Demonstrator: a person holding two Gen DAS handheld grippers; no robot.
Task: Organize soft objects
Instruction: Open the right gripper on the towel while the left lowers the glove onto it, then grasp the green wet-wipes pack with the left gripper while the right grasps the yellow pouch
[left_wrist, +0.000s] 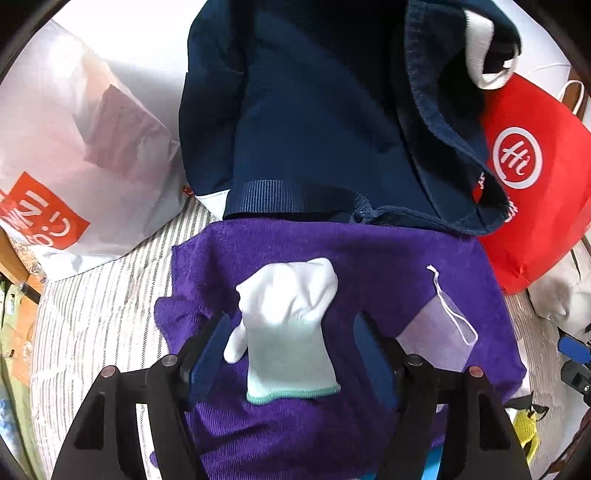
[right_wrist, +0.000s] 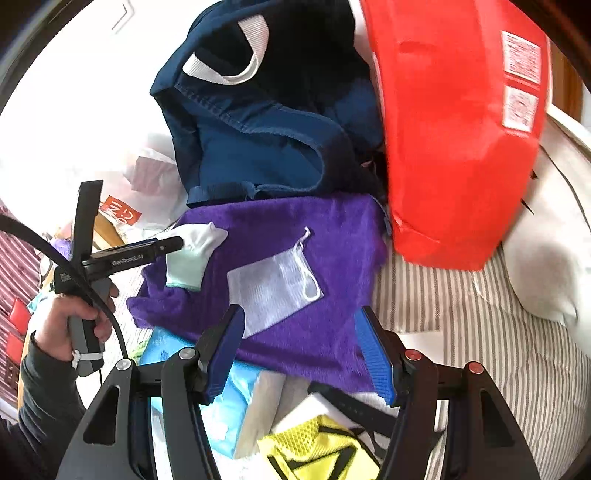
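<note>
The left gripper (left_wrist: 291, 347) stands open, its blue pads clear of the white glove (left_wrist: 291, 325) lying between them on the purple towel (left_wrist: 388, 266). The right gripper (right_wrist: 299, 350) is open too and holds nothing; the mesh drawstring pouch (right_wrist: 273, 288) lies just ahead of its left pad on the same towel. Beyond sit a navy bag (right_wrist: 258, 140) and red bag (right_wrist: 454, 147).
</note>
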